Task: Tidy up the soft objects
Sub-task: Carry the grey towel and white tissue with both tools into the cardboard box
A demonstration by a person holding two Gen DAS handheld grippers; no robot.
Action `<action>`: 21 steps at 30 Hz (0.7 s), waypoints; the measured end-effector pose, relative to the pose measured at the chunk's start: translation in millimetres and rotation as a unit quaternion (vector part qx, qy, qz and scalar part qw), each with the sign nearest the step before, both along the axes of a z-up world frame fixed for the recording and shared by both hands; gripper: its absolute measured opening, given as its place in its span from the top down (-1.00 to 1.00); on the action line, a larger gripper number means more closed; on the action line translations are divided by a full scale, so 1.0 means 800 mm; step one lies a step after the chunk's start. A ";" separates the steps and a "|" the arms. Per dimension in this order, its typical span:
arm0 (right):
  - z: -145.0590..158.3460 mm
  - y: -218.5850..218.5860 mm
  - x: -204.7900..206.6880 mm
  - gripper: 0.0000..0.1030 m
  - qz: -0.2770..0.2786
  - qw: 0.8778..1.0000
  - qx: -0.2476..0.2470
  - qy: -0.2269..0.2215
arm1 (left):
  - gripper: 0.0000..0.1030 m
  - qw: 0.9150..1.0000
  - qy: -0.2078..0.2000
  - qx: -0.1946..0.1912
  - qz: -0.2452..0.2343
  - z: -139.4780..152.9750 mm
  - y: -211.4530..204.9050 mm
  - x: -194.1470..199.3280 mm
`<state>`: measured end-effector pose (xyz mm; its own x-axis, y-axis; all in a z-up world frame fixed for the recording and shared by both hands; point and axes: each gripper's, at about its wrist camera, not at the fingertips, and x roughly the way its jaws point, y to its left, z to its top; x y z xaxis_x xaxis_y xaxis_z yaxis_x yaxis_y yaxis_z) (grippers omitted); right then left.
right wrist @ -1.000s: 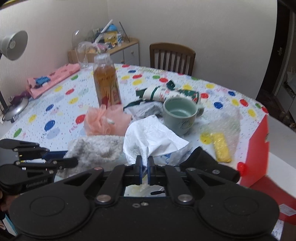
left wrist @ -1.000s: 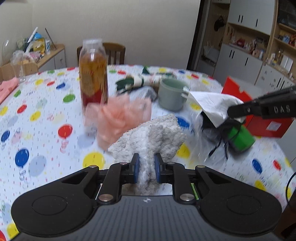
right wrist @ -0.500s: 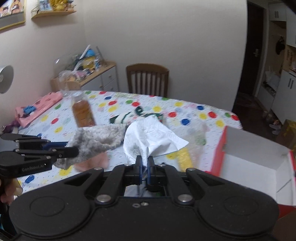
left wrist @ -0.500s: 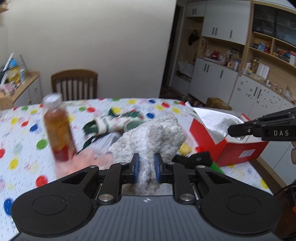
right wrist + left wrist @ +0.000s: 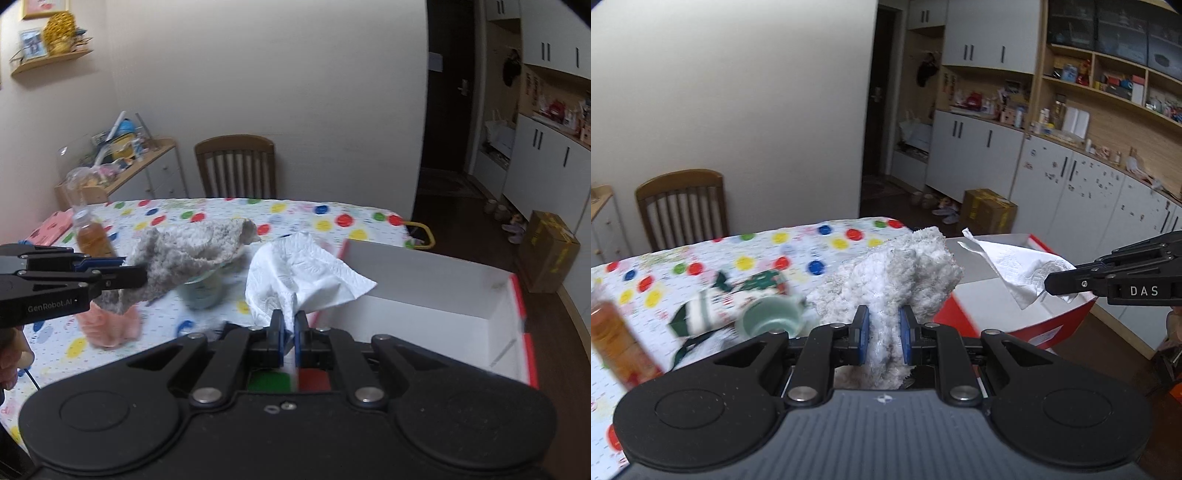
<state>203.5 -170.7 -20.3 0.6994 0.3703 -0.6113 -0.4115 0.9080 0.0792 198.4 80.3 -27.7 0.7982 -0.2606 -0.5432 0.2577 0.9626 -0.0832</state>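
Observation:
My left gripper is shut on a fluffy grey-white cloth and holds it in the air above the table; it also shows in the right wrist view. My right gripper is shut on a white paper tissue, held by the near left corner of the open red box with a white inside. In the left wrist view the tissue hangs over the red box. A pink mesh puff lies on the table.
The dotted tablecloth carries a tea bottle, a green mug and a green-white striped fabric. A wooden chair stands behind the table. Cabinets and a cardboard box are at the right.
Both grippers have risen and swung right toward the red box, carrying the cloth and the tissue. The table items now sit lower and to the left in both views.

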 end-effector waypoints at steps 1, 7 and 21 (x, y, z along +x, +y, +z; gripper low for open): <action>0.000 -0.011 0.004 0.92 -0.002 1.000 -0.001 -0.001 | 0.67 1.000 0.001 0.003 -0.003 0.000 -0.013 0.008; -0.010 -0.069 0.030 0.91 -0.009 1.000 -0.010 0.006 | 0.67 1.000 0.013 0.009 -0.020 -0.001 -0.092 0.054; -0.065 -0.154 0.100 0.90 -0.005 0.998 -0.050 0.041 | 0.67 0.995 0.078 0.049 -0.034 -0.042 -0.243 0.165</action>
